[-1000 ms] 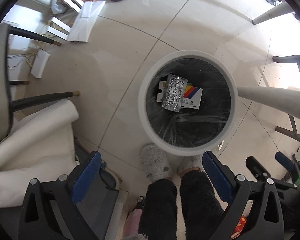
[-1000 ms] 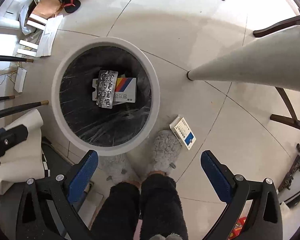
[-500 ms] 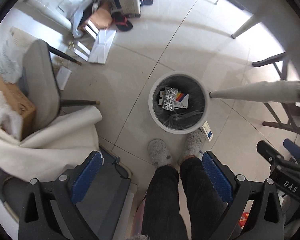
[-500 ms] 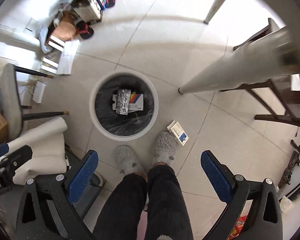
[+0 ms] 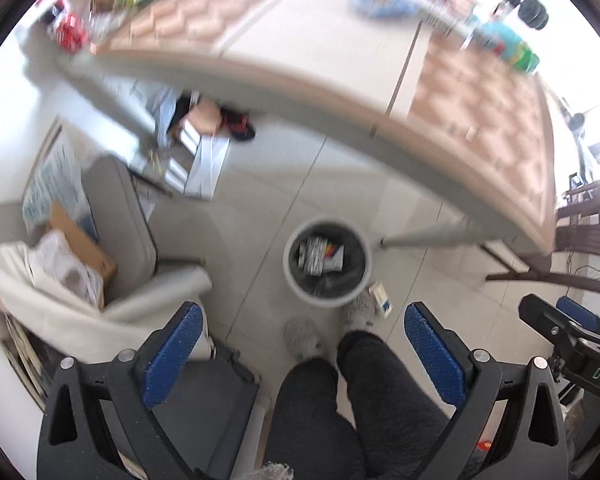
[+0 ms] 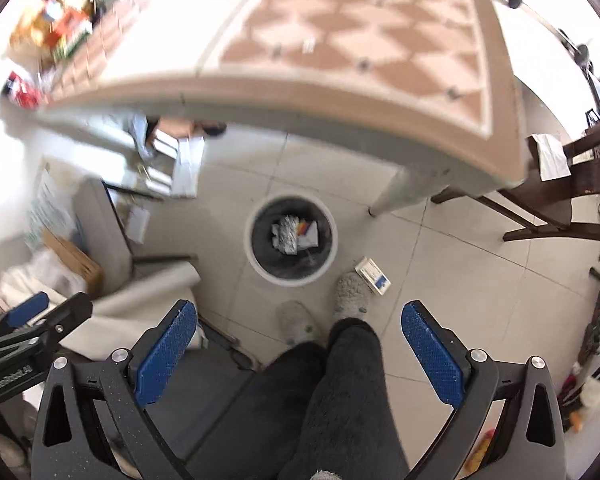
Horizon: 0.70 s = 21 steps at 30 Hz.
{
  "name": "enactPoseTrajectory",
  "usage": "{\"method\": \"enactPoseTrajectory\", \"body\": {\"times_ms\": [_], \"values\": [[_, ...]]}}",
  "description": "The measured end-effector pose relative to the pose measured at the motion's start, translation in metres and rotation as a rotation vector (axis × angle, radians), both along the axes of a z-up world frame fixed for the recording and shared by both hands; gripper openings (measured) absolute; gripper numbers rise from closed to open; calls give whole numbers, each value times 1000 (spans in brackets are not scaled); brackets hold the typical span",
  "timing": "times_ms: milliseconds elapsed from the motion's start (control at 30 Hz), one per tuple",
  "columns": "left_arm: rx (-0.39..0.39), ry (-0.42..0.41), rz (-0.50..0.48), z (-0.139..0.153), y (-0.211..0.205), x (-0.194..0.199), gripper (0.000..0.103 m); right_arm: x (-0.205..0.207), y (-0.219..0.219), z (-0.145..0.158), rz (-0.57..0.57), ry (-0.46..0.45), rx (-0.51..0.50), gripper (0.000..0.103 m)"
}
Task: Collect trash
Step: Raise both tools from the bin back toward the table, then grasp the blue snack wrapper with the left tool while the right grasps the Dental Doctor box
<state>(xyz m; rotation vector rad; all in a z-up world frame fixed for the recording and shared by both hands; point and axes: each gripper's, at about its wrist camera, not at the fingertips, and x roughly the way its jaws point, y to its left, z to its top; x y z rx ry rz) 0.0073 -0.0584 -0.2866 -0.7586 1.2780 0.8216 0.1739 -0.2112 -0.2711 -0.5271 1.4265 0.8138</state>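
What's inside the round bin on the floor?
Inside the bin lies a silvery blister pack on top of a white box with coloured stripes, over a dark liner. Whatever sits under them is covered. Another small box lies outside on the floor.

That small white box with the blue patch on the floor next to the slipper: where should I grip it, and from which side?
Probably from straight above with the right gripper, which is open. The box lies flat on the tile beside the bin, so span its narrow width across the two long edges. Its near corner sits against the slipper, so close nearer the far end.
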Motion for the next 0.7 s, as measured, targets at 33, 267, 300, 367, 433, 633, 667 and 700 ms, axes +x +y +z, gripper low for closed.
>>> {"method": "enactPoseTrajectory", "body": {"times_ms": [33, 267, 300, 367, 433, 633, 667, 700], "values": [[25, -9, -7, 9, 6, 8, 103, 7, 2, 12, -13, -5, 14, 103], [120, -33, -24, 44, 62, 78, 103, 81, 38, 88, -73, -78, 103, 103], [126, -35, -20, 47, 73, 86, 103, 92, 47, 96, -71, -95, 102, 103], [133, -35, -4, 48, 98, 103, 103, 119, 72, 110, -44, -118, 113, 103], [107, -34, 36, 41, 128, 118, 103, 148, 100, 114, -14, -141, 97, 103], [-59, -66, 230, -8, 221, 158, 102, 234, 224, 83, 134, -158, 44, 103], [-86, -70, 262, -19, 235, 165, 102, 243, 246, 74, 162, -156, 32, 103], [-108, -76, 285, -28, 244, 170, 102, 251, 266, 65, 190, -154, 26, 103]]}}
